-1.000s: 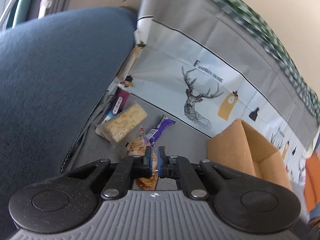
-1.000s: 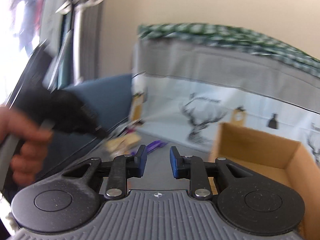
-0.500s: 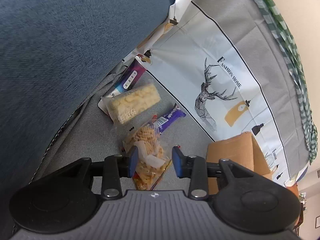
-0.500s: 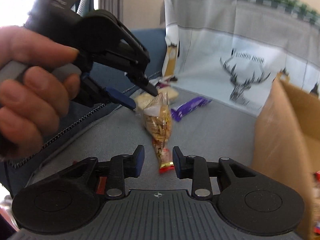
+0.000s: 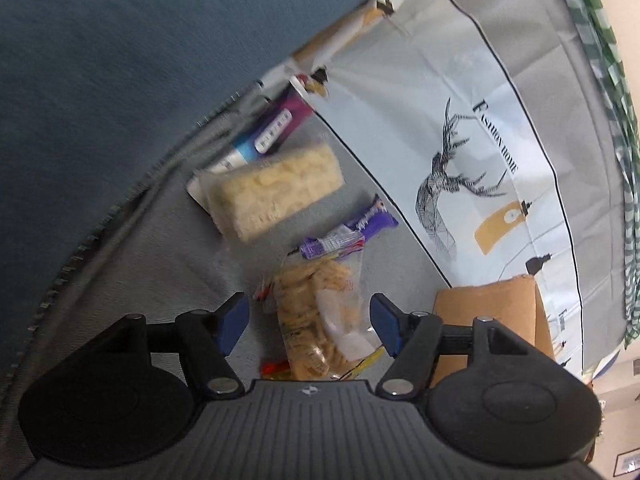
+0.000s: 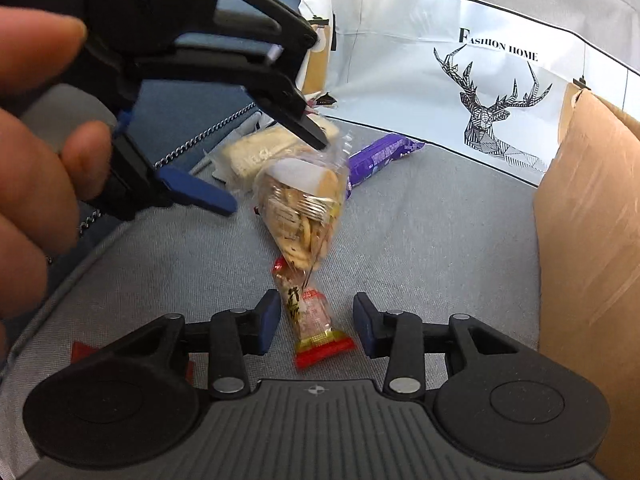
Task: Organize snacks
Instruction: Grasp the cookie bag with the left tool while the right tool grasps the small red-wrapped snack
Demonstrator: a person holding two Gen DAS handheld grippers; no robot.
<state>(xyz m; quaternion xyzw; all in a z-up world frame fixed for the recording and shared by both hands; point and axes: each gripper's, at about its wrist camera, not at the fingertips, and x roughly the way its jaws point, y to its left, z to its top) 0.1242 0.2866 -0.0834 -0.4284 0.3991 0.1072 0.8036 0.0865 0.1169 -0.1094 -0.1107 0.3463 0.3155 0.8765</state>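
Snacks lie on a grey seat cushion (image 6: 420,240). A clear bag of crackers (image 5: 320,320) rests between the blue pads of my left gripper (image 5: 310,322), whose jaws are opening and not pressing on it. In the right wrist view the left gripper (image 6: 274,176) hovers over that cracker bag (image 6: 304,208), its upper finger at the bag's top. My right gripper (image 6: 316,326) is opening too, with a red packet (image 6: 312,320) lying between its pads, untouched. Beyond lie a purple bar (image 5: 348,232), a pale cracker pack (image 5: 272,188) and a purple-and-white packet (image 5: 276,128).
A cardboard box (image 6: 592,240) stands at the right, close to my right gripper. A printed cloth with a deer (image 6: 496,96) rises behind the snacks. A blue cushion (image 5: 120,60) walls the left side. A person's hand (image 6: 32,160) holds the left gripper.
Both grippers have come down onto the snacks and their jaws have widened. The left went from shut to wide around the cracker bag; the red packet now lies between the right jaws.
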